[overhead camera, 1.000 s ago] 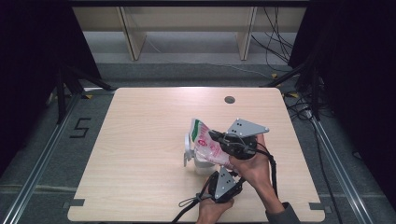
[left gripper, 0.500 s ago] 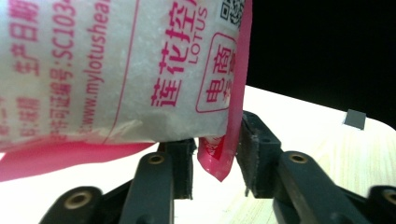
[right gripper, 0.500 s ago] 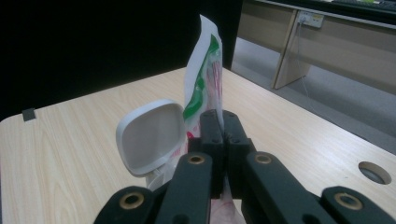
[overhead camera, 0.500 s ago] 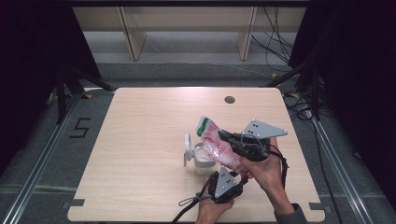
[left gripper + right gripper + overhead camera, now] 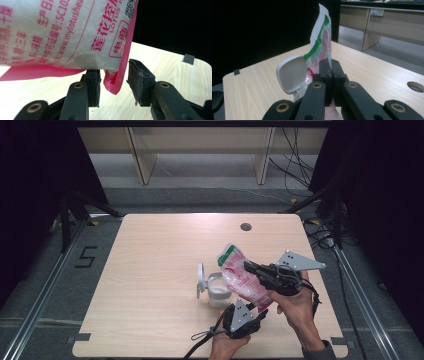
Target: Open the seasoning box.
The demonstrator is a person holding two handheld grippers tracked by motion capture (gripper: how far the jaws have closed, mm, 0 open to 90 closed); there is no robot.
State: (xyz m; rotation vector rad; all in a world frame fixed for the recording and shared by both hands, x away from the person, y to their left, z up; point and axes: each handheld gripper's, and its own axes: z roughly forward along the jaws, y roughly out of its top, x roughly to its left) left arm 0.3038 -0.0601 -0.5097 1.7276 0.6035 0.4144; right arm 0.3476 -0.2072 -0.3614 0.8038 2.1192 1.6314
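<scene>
A pink-and-white printed bag [image 5: 242,280] with a green zip strip hangs tilted above the table, and my right gripper [image 5: 248,266] is shut on its upper part. In the right gripper view the jaws [image 5: 331,67] pinch the bag [image 5: 322,45] just below the green strip. My left gripper [image 5: 260,311] is under the bag's lower end. Its jaws have just been opening and stand apart [image 5: 113,82], with the bag's pink bottom corner [image 5: 117,77] hanging loose between them. A white tub [image 5: 218,292] with its hinged lid [image 5: 200,280] up stands on the table left of the bag.
The light wooden table [image 5: 150,270] has a round cable hole [image 5: 245,226] near its far edge. Metal rails run along both sides on the floor, and a wooden shelf frame stands beyond the table.
My right gripper has carried the bag to the right, uncovering more of the white tub. My left gripper has stayed in place below the bag.
</scene>
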